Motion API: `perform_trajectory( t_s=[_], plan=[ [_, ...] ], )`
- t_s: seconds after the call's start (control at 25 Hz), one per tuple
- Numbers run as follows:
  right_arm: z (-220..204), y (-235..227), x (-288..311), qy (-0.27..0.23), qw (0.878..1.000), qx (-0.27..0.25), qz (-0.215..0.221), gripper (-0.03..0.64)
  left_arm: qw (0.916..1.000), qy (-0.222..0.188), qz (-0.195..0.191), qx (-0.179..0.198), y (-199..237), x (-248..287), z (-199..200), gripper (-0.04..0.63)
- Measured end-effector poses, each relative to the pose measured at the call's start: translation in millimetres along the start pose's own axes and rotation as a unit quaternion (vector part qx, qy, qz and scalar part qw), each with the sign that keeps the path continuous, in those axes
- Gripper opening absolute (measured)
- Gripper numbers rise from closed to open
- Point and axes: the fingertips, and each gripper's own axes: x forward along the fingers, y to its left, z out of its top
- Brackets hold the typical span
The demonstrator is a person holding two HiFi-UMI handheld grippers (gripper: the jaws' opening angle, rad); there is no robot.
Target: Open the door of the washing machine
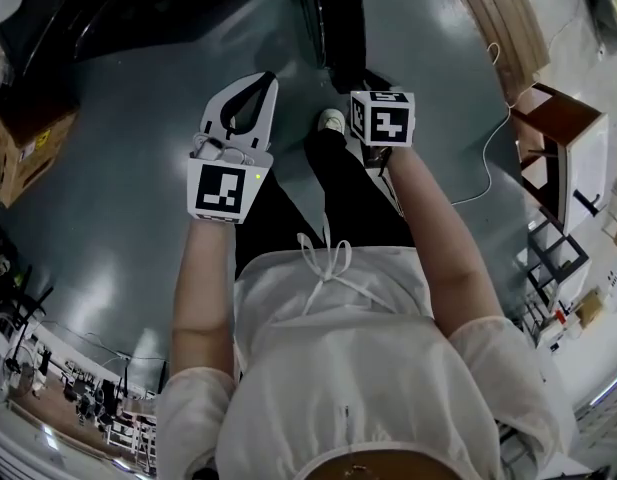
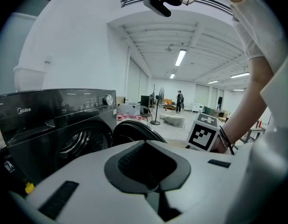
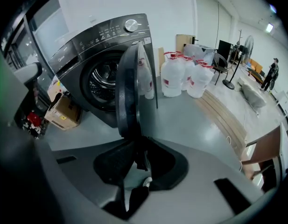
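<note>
Glossy grey floor carries the washing machine and water jugs.

In its own view my left tool blocks the lower front of the washing machine and most of the door; the machine's left side is cut off, and the panel lettering is too small to read
</note>
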Motion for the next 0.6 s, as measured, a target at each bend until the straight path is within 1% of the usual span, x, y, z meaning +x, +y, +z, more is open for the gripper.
perform_trajectory(
  t_s=[0.24,0.32,0.48,0.6],
  plan=[
    [6,-59,-10,-0.011,1.0,-0.003,-0.019,0.075,0.9999,0.002,-0.009,-0.005,-35,31,7,0.021],
    [9,-78,-13,-0.014,1.0,-0.004,-0.025,0.075,0.9999,-0.002,-0.016,0.002,-44,44,11,0.021],
    [17,-111,-19,-0.011,0.999,-0.009,-0.03,0.078,0.9991,-0.028,-0.023,0.022,-58,67,31,0.021],
    [22,-133,-21,-0.009,0.999,-0.009,-0.032,0.08,0.9991,-0.017,-0.031,0.023,-68,83,38,0.021]
  ],
)
